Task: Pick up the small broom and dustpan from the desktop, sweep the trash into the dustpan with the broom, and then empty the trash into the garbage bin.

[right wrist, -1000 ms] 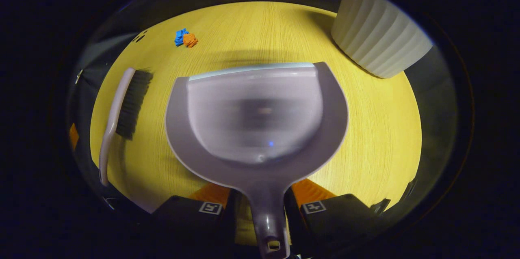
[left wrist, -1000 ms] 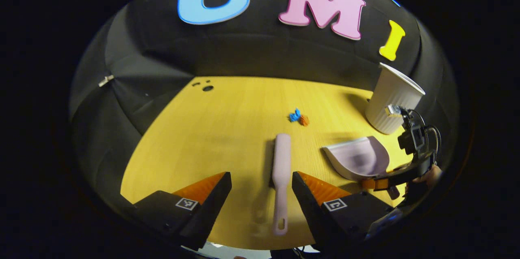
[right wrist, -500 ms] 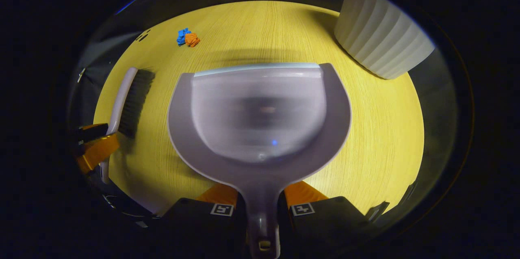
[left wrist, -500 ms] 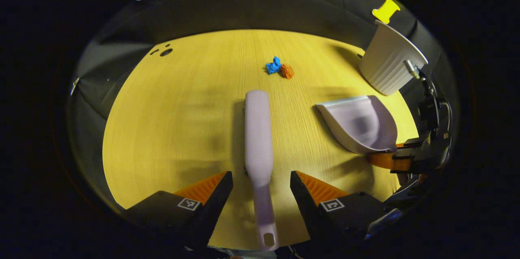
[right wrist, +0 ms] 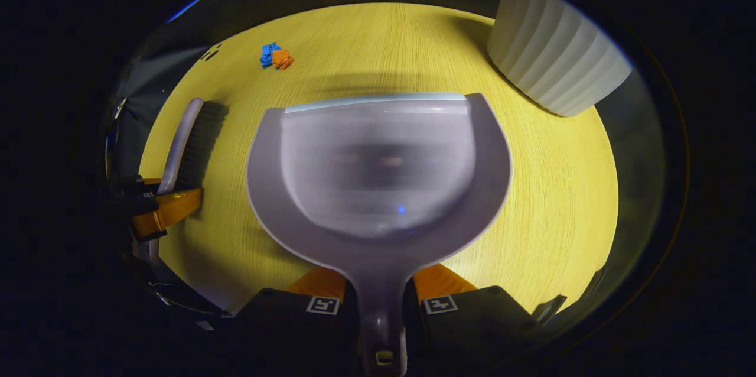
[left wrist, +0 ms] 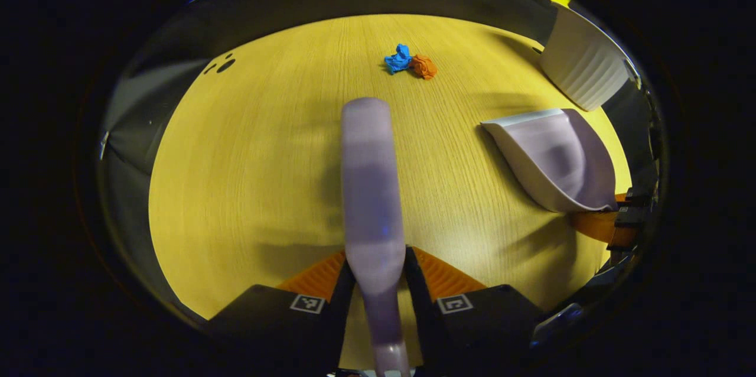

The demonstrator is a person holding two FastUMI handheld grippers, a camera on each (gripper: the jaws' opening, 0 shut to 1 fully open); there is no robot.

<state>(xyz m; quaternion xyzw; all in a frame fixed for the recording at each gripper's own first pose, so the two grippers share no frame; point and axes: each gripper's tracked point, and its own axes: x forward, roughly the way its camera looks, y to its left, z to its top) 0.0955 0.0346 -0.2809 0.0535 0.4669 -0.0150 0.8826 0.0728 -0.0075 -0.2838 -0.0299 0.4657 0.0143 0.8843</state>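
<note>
In the left gripper view, the left gripper [left wrist: 378, 282] has its jaws closed narrow on the neck of the broom [left wrist: 371, 188], one ribbed finger pressing each side. The broom is smooth pale lilac plastic, a long rounded paddle running straight away over the desk [left wrist: 248, 158]; its bristles are hidden underneath here, and the end of the handle is cut off at the bottom edge. The desk is yellow with fine straight wood grain.

In the right gripper view, the right gripper [right wrist: 379, 294] holds the dustpan [right wrist: 378, 170] with its jaws tight against both sides of the stubby handle. The pan is the same glossy lilac plastic, a rounded scoop with raised side walls and a thin pale strip along its straight front lip; whether that lip touches the desk is hard to make out. At the left of this view the broom's dark bristles show along its side, with the other gripper clamped at its near end, dim and partly lost in shadow.

Farther off, two small crumpled scraps of trash [left wrist: 410, 64], one blue and one orange, lie touching each other on the desk, well apart from both tools. At the far right stands the garbage bin [right wrist: 555, 64], white, tapered and ribbed with vertical ridges; its rim is cut off.
</note>
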